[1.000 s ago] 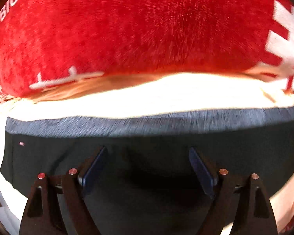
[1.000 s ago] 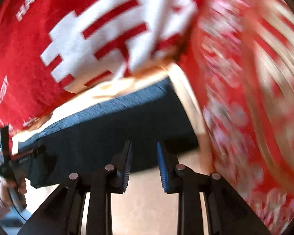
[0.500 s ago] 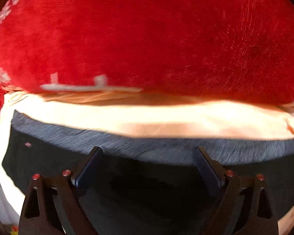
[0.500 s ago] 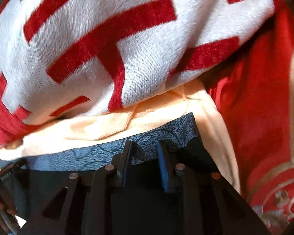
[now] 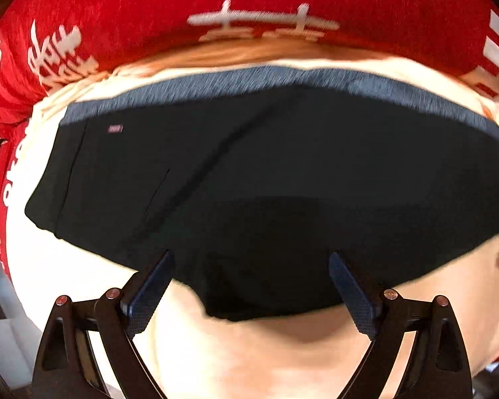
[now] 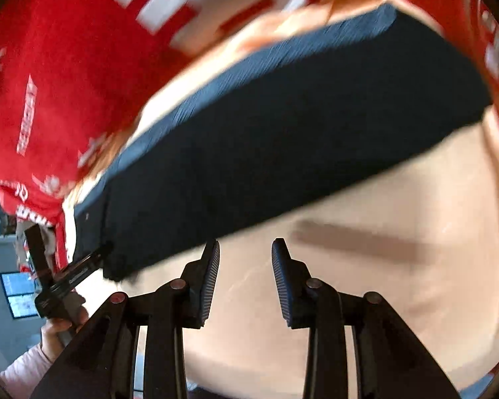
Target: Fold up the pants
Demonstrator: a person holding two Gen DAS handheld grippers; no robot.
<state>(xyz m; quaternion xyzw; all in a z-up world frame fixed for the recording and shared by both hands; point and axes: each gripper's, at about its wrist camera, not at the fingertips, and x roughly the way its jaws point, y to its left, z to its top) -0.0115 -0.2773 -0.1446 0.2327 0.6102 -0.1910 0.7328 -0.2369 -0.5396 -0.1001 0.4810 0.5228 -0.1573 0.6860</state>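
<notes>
Black pants [image 5: 282, 173] with a blue-grey waistband [image 5: 282, 78] lie on cream sheet [image 5: 249, 349] beside red-and-white patterned blanket [image 5: 133, 10].

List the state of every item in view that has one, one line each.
Pants: folded, lying flat on the cream sheet.
Left tongs: wide open, over the pants' near edge, gripping nothing.
Right tongs: opening, nothing between them.
Red blanket: bunched behind the pants.
</notes>
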